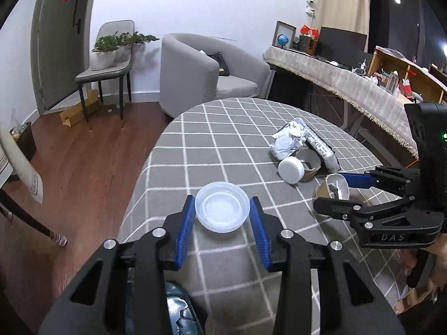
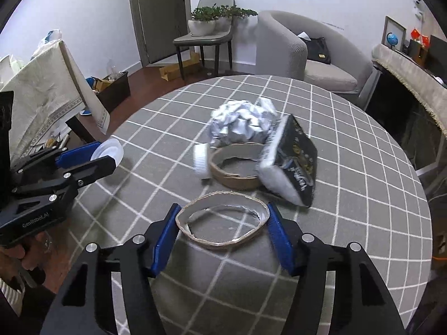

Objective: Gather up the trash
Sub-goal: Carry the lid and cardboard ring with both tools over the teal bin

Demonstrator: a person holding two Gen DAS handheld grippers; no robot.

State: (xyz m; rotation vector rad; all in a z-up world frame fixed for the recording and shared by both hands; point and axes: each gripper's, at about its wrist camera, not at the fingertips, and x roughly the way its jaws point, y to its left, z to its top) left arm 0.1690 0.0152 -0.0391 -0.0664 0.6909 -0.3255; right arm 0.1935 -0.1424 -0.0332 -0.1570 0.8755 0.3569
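Observation:
My left gripper (image 1: 222, 198) is shut on a clear round plastic lid (image 1: 220, 215), its blue pads pressing on both sides of the rim. The right wrist view shows this lid (image 2: 107, 149) held off the table's left edge. My right gripper (image 2: 224, 206) is shut on a foil-lined cardboard ring (image 2: 223, 242), squeezed into an oval just above the checked tablecloth (image 2: 349, 167). Behind it lie a second cardboard ring (image 2: 237, 180), a white ribbed cap (image 2: 200, 162), a crumpled foil ball (image 2: 243, 122) and a black snack bag (image 2: 296, 164).
A grey armchair (image 1: 201, 75) and a chair with potted plants (image 1: 109, 64) stand beyond the round table. A long cloth-covered sideboard (image 1: 349, 81) runs along the right. Something dark and shiny (image 1: 178, 310) shows under my left gripper. A person's hand (image 2: 16, 254) holds the left gripper.

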